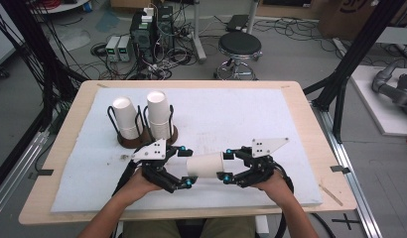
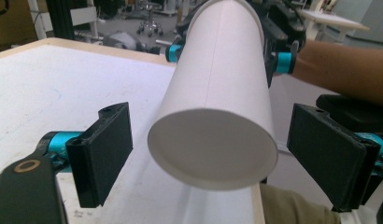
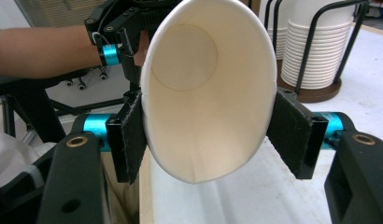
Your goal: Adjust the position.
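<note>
Paper cup (image 1: pixel 205 165) lies sideways between both tongs, just above counter (image 1: pixel 291 124). Right tongs (image 3: pixel 206 135) pinch rim end, squashing mouth oval. Left tongs (image 2: pixel 208 154) spread wide around base, pads clear. Cup likely light, thin-walled, crushable: grip gently, stiff base safer. Beyond left tongs: cup stacks in wire holder (image 1: pixel 142 121).

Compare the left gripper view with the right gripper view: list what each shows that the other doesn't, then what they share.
Left gripper view: the paper cup's closed base end, hanging between the left tongs with a gap to each pad; a stool on the floor behind.

Right gripper view: the cup's open mouth and inside, squeezed oval by the right tongs; stacked cups in a wire holder.

Both: the same white cup, the white table cover, and the opposite tongs beyond the cup.
</note>
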`<state>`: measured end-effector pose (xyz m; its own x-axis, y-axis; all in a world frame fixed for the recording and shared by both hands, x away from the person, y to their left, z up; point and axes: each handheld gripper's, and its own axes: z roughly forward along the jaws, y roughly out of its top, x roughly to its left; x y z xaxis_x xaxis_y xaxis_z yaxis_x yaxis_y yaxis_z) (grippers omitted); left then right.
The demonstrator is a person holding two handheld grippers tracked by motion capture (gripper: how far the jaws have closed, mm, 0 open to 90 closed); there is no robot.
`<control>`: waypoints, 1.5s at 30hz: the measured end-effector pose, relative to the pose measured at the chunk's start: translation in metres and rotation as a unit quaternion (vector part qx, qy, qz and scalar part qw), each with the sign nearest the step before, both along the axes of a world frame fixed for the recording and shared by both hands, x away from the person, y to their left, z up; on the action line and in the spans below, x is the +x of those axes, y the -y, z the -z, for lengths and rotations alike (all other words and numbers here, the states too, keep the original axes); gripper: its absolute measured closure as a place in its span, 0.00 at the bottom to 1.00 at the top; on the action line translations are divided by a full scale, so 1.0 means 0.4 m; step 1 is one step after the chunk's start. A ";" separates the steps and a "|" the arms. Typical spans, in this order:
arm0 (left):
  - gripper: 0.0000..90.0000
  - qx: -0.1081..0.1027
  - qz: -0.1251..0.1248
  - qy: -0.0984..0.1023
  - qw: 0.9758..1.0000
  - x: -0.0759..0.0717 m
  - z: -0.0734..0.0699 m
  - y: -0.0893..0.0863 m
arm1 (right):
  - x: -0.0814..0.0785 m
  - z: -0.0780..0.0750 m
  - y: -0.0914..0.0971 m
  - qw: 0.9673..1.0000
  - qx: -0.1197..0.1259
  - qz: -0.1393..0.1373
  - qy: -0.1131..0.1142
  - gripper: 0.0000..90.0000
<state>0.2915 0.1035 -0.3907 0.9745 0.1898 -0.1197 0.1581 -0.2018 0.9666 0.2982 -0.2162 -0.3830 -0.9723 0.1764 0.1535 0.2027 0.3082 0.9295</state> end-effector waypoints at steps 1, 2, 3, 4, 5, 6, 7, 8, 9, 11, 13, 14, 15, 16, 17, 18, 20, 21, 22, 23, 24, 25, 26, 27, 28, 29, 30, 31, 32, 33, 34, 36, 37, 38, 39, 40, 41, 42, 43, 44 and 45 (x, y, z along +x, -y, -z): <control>0.16 0.009 -0.003 0.001 1.000 0.001 -0.006 -0.001 | 0.001 -0.005 0.002 1.000 -0.004 0.002 0.000 0.38; 0.16 0.013 -0.003 0.003 1.000 0.003 -0.009 -0.002 | 0.004 -0.009 0.004 1.000 -0.009 0.006 -0.001 0.39; 0.16 0.016 -0.002 0.003 1.000 0.005 -0.013 -0.003 | 0.006 -0.016 0.006 1.000 -0.018 0.008 -0.003 0.39; 0.16 0.017 -0.003 0.002 1.000 0.006 -0.015 -0.002 | 0.008 -0.022 0.007 1.000 -0.026 0.010 -0.001 0.38; 0.16 0.017 -0.003 0.002 1.000 0.006 -0.015 -0.002 | 0.008 -0.022 0.007 1.000 -0.026 0.010 -0.001 0.38; 0.16 0.021 -0.003 0.004 1.000 0.008 -0.020 -0.003 | 0.011 -0.036 0.007 0.999 -0.042 0.010 0.000 0.39; 0.16 0.025 -0.005 0.006 1.000 0.009 -0.023 -0.002 | 0.011 -0.036 0.007 0.999 -0.042 0.010 0.000 0.39; 0.16 0.030 -0.004 0.008 1.000 0.011 -0.026 -0.002 | 0.015 -0.051 0.006 0.998 -0.062 0.008 0.004 0.39; 0.16 0.032 -0.004 0.007 0.999 0.012 -0.028 -0.001 | 0.015 -0.051 0.006 0.998 -0.062 0.008 0.004 0.39; 0.16 0.047 -0.004 0.012 0.999 0.016 -0.036 0.004 | 0.018 -0.074 0.002 0.995 -0.094 0.009 0.012 0.39; 0.16 0.057 -0.003 0.014 0.998 0.019 -0.040 0.008 | 0.020 -0.088 -0.002 0.993 -0.112 0.008 0.019 0.39; 0.16 0.057 -0.003 0.014 0.998 0.019 -0.040 0.008 | 0.020 -0.088 -0.002 0.993 -0.112 0.008 0.019 0.39; 0.16 0.064 0.000 0.013 0.998 0.020 -0.044 0.013 | 0.022 -0.108 -0.007 0.990 -0.135 0.007 0.027 0.39; 0.16 0.069 0.001 0.015 0.997 0.021 -0.046 0.016 | 0.022 -0.115 -0.008 0.990 -0.140 0.008 0.029 0.38; 0.16 0.069 0.001 0.015 0.997 0.021 -0.046 0.016 | 0.022 -0.115 -0.008 0.990 -0.140 0.008 0.029 0.38; 0.16 0.078 0.005 0.017 0.997 0.022 -0.049 0.022 | 0.024 -0.131 -0.014 0.987 -0.154 0.006 0.037 0.38; 0.16 0.079 0.006 0.017 0.997 0.021 -0.051 0.026 | 0.025 -0.144 -0.019 0.985 -0.168 0.007 0.040 0.38; 0.16 0.084 0.008 0.019 0.996 0.021 -0.052 0.028 | 0.027 -0.148 -0.022 0.984 -0.175 0.006 0.043 0.38; 0.16 0.092 0.009 0.021 0.995 0.020 -0.054 0.034 | 0.026 -0.155 -0.026 0.982 -0.183 0.006 0.043 0.38; 0.16 0.092 0.009 0.021 0.995 0.020 -0.054 0.034 | 0.026 -0.159 -0.029 0.981 -0.188 0.005 0.047 0.38; 0.16 0.097 0.009 0.023 0.995 0.020 -0.055 0.037 | 0.027 -0.163 -0.033 0.979 -0.196 0.003 0.048 0.38; 0.16 0.100 0.009 0.025 0.995 0.020 -0.056 0.040 | 0.027 -0.167 -0.038 0.978 -0.205 0.001 0.049 0.38; 0.16 0.104 0.008 0.025 0.994 0.020 -0.058 0.043 | 0.027 -0.170 -0.044 0.975 -0.217 -0.002 0.052 0.38; 0.17 0.108 0.007 0.027 0.994 0.021 -0.060 0.047 | 0.026 -0.173 -0.049 0.972 -0.228 -0.003 0.053 0.38; 0.17 0.108 0.007 0.027 0.994 0.021 -0.060 0.047 | 0.026 -0.176 -0.053 0.970 -0.236 -0.005 0.054 0.38; 0.17 0.111 0.009 0.028 0.993 0.022 -0.062 0.049 | 0.026 -0.176 -0.053 0.970 -0.236 -0.005 0.054 0.38; 0.17 0.115 0.009 0.030 0.993 0.024 -0.063 0.051 | 0.026 -0.182 -0.065 0.965 -0.254 -0.009 0.059 0.38; 0.17 0.114 0.010 0.028 0.993 0.024 -0.063 0.053 | 0.026 -0.182 -0.065 0.965 -0.254 -0.009 0.059 0.38; 0.17 0.118 0.011 0.028 0.993 0.025 -0.064 0.057 | 0.026 -0.184 -0.069 0.964 -0.260 -0.011 0.060 0.38; 0.17 0.125 0.013 0.031 0.992 0.026 -0.066 0.057 | 0.026 -0.190 -0.080 0.959 -0.275 -0.016 0.061 0.38; 0.17 0.128 0.015 0.031 0.991 0.027 -0.066 0.060 | 0.026 -0.190 -0.080 0.959 -0.275 -0.016 0.061 0.38; 0.17 0.135 0.018 0.032 0.990 0.030 -0.068 0.066 | 0.027 -0.195 -0.090 0.955 -0.288 -0.022 0.063 0.38; 0.17 0.137 0.020 0.031 0.990 0.031 -0.069 0.069 | 0.027 -0.196 -0.095 0.953 -0.295 -0.023 0.063 0.38; 0.18 0.139 0.021 0.031 0.990 0.032 -0.070 0.071 | 0.027 -0.198 -0.101 0.951 -0.302 -0.025 0.064 0.38; 0.18 0.142 0.023 0.030 0.989 0.033 -0.070 0.074 | 0.028 -0.199 -0.105 0.949 -0.306 -0.027 0.065 0.38; 0.18 0.145 0.026 0.029 0.989 0.034 -0.070 0.077 | 0.028 -0.200 -0.109 0.947 -0.312 -0.028 0.066 0.38; 0.19 0.151 0.030 0.030 0.988 0.035 -0.070 0.080 | 0.029 -0.200 -0.113 0.946 -0.315 -0.030 0.064 0.38; 0.19 0.155 0.034 0.029 0.987 0.036 -0.069 0.084 | 0.029 -0.202 -0.117 0.945 -0.320 -0.031 0.064 0.38; 0.19 0.159 0.036 0.027 0.986 0.036 -0.068 0.088 | 0.029 -0.202 -0.121 0.944 -0.323 -0.032 0.064 0.38; 0.19 0.164 0.037 0.027 0.985 0.036 -0.067 0.092 | 0.030 -0.203 -0.125 0.942 -0.326 -0.034 0.066 0.38; 0.19 0.169 0.038 0.028 0.984 0.037 -0.066 0.095 | 0.029 -0.204 -0.129 0.941 -0.331 -0.038 0.066 0.38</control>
<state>0.3062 0.0653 -0.3645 0.9908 0.1353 -0.0069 0.0774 -0.5234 0.8486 0.3100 -0.1646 -0.3012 -0.9887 0.1211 -0.0883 0.0539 0.8370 0.5446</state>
